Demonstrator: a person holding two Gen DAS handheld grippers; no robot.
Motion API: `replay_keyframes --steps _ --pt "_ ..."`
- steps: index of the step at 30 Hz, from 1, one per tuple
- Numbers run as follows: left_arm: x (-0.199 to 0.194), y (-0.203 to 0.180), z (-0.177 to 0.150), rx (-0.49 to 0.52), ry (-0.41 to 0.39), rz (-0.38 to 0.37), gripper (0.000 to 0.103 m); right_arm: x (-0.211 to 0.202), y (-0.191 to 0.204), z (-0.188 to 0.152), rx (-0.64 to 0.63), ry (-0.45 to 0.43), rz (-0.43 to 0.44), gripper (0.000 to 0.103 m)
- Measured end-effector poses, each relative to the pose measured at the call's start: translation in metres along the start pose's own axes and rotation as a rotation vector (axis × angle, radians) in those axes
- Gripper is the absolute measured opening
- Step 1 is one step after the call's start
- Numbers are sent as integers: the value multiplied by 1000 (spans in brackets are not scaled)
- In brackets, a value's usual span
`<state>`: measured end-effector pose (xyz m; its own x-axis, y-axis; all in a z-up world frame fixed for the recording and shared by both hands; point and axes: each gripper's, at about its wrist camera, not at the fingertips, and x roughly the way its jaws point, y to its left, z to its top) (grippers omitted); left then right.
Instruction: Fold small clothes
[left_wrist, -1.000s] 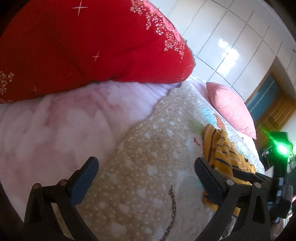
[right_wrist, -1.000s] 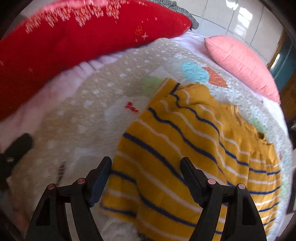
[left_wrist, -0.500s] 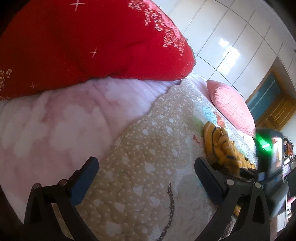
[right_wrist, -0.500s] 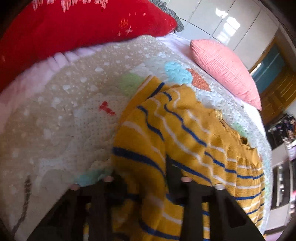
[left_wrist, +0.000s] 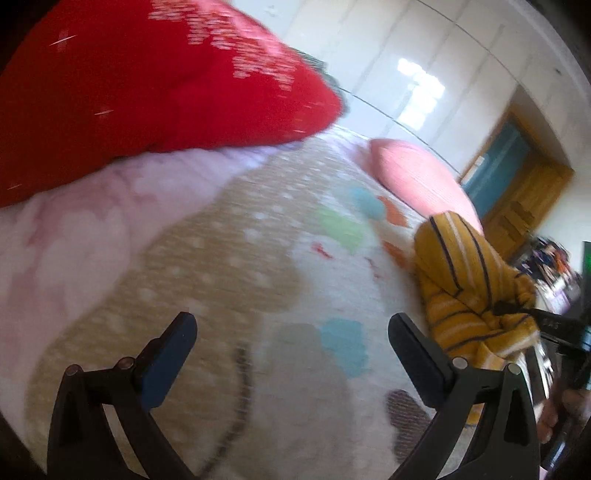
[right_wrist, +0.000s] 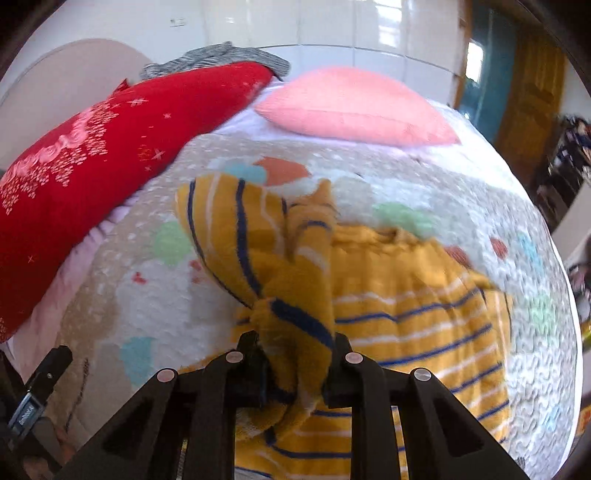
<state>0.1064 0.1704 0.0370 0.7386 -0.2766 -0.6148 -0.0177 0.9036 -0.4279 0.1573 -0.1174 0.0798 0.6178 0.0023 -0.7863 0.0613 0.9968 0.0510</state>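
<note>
A mustard-yellow sweater with blue and white stripes lies on the patterned quilt. My right gripper has a bunched fold of it pinched between its pads; the jaws are still closing, and the fold is raised and drawn over the sweater's body. In the left wrist view the sweater stands crumpled at the right, with the right gripper gripping its edge. My left gripper hangs open over bare quilt, left of the sweater, with nothing between its fingers.
A big red cushion lies along the left, on a pale pink blanket. A pink pillow sits at the far end of the bed. A wooden door and cluttered shelves stand beyond the bed's right edge.
The right gripper's jaws came together on the sweater's near edge, then lifted the fold up and across. The left gripper slid right over the quilt, staying open.
</note>
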Motion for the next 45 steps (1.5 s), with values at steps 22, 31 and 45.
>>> replay_keyframes --steps 22,31,45 --pt "10 -37 -19 121 26 -89 103 -11 -139 3 357 -41 121 20" --pt "15 -53 -27 153 39 -113 103 -23 -255 -91 680 -23 71 57" --pt "18 -66 -35 190 58 -129 103 -7 -179 -74 376 80 163 16"
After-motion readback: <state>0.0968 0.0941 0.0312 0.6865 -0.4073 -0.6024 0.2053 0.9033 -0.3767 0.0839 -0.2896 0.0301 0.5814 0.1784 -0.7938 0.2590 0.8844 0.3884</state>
